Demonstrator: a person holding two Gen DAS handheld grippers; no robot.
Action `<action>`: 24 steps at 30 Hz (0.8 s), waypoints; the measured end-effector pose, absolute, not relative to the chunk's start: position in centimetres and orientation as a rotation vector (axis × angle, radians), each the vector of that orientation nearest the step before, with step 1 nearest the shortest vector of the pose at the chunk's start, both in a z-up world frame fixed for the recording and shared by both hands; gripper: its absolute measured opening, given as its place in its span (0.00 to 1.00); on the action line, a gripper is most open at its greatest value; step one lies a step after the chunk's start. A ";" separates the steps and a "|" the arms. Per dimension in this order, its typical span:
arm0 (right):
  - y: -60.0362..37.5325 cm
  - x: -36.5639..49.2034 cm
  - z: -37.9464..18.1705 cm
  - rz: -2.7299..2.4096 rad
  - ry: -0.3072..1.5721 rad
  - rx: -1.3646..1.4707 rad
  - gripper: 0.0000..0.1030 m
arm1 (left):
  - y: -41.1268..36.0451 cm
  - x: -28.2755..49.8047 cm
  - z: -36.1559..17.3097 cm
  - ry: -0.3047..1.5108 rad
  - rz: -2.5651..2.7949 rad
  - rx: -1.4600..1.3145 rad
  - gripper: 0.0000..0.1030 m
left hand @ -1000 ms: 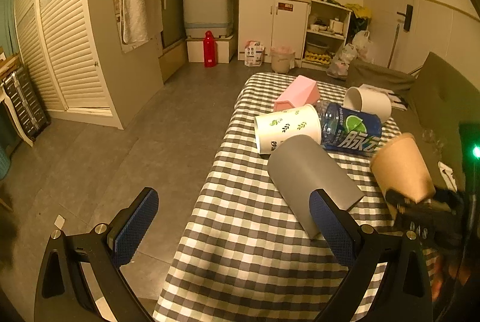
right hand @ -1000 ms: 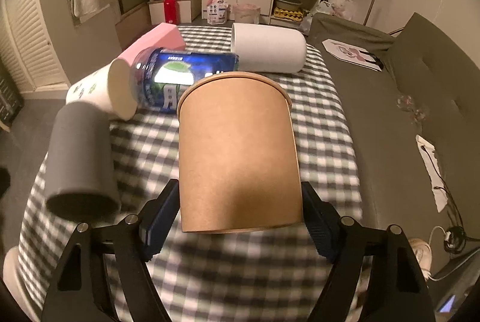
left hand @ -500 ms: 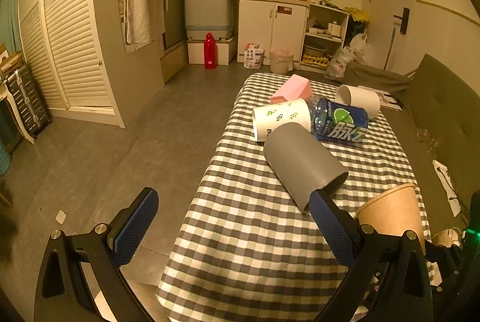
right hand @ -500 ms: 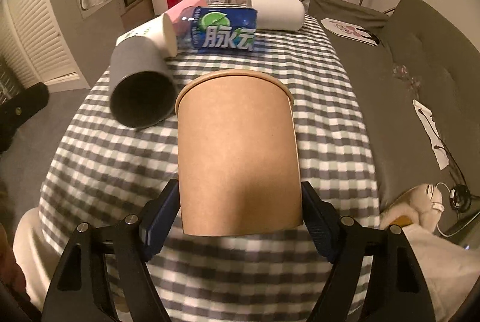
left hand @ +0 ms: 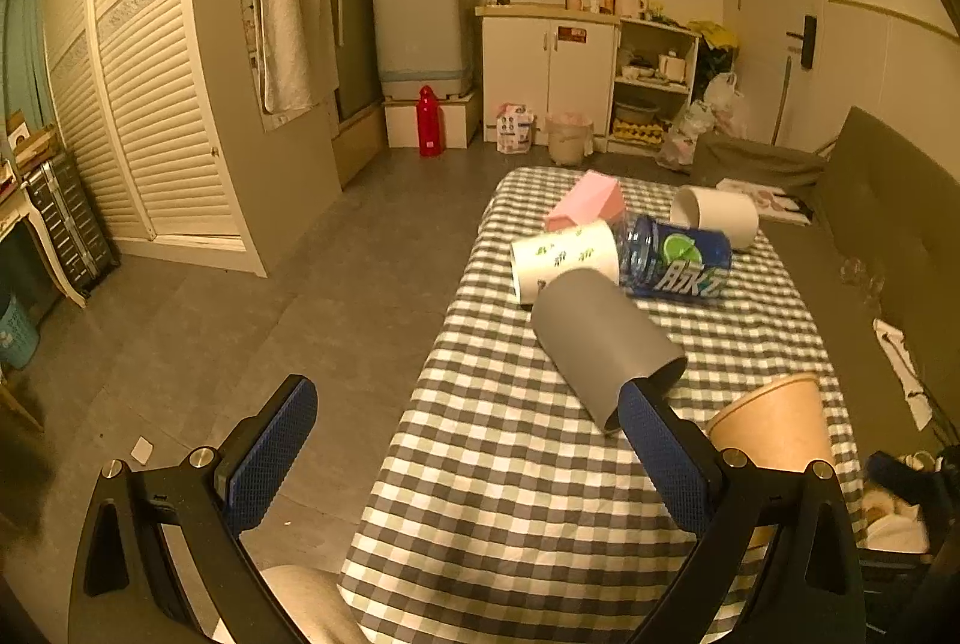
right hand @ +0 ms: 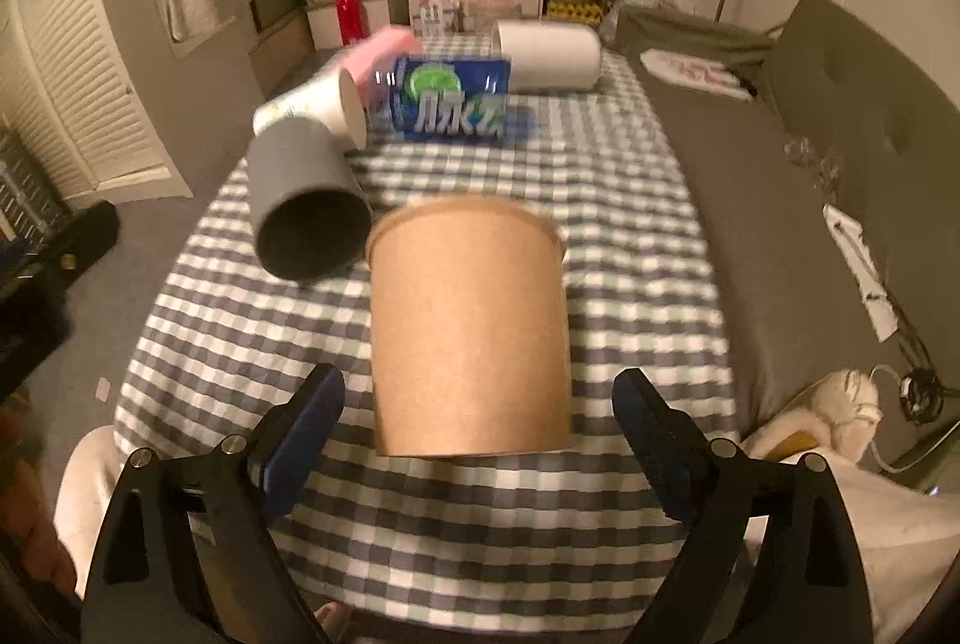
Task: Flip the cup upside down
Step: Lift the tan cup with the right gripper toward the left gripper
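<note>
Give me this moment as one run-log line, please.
right gripper: open, straddling brown paper cup | cup: on checkered tablecloth | left gripper: open, empty

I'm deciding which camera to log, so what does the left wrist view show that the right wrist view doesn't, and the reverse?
Only the left wrist view shows the open, empty left gripper beside the table.

Only the right wrist view shows the right gripper, open, its fingers clear of the brown paper cup, plus the grey cup's dark interior.

Both show the brown cup, grey cup, blue bottle and checkered tablecloth.
</note>
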State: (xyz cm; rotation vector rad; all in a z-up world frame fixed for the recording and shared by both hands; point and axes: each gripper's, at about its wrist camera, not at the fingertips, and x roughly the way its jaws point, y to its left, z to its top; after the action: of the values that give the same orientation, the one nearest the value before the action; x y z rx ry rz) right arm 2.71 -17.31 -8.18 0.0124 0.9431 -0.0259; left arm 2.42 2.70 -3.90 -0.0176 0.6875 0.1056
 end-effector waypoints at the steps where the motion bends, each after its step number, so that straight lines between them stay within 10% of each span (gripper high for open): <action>1: -17.4 2.3 -7.4 -0.021 0.922 0.007 0.89 | 2.6 2.2 -3.6 0.681 0.105 -0.020 1.00; 24: -29.1 -1.9 -0.1 -0.212 0.706 0.141 0.91 | -9.0 -0.4 -5.5 0.808 -0.084 -0.031 1.00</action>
State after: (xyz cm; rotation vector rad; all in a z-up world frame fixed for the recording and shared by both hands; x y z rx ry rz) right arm -1.94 -29.09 -0.11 0.1405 0.7062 -0.2117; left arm -0.35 -8.99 -5.53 -0.0311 0.8083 -0.0845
